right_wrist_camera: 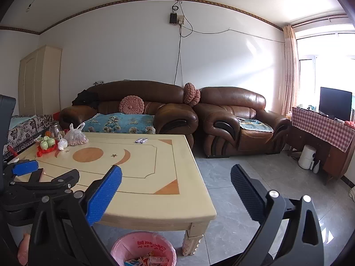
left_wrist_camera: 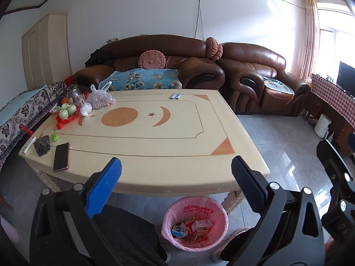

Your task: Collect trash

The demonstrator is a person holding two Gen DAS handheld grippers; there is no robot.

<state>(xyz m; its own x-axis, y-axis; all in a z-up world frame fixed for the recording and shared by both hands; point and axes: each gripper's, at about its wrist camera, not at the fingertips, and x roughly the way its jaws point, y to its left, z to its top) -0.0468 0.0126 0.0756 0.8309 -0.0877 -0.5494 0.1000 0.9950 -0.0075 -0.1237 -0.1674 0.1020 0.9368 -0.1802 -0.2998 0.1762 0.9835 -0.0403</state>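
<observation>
Left wrist view alone shows the phone (left_wrist_camera: 61, 157) on the table (left_wrist_camera: 155, 150).

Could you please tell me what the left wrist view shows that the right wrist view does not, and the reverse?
Only the left wrist view shows the phone and crumpled grey wad near the table's left corner. Only the right wrist view shows the whole monitor and the wall box. Both show the pink-lined bin holding cartons, the two small packets, the sofas, and open, empty hand-held grippers.
</observation>
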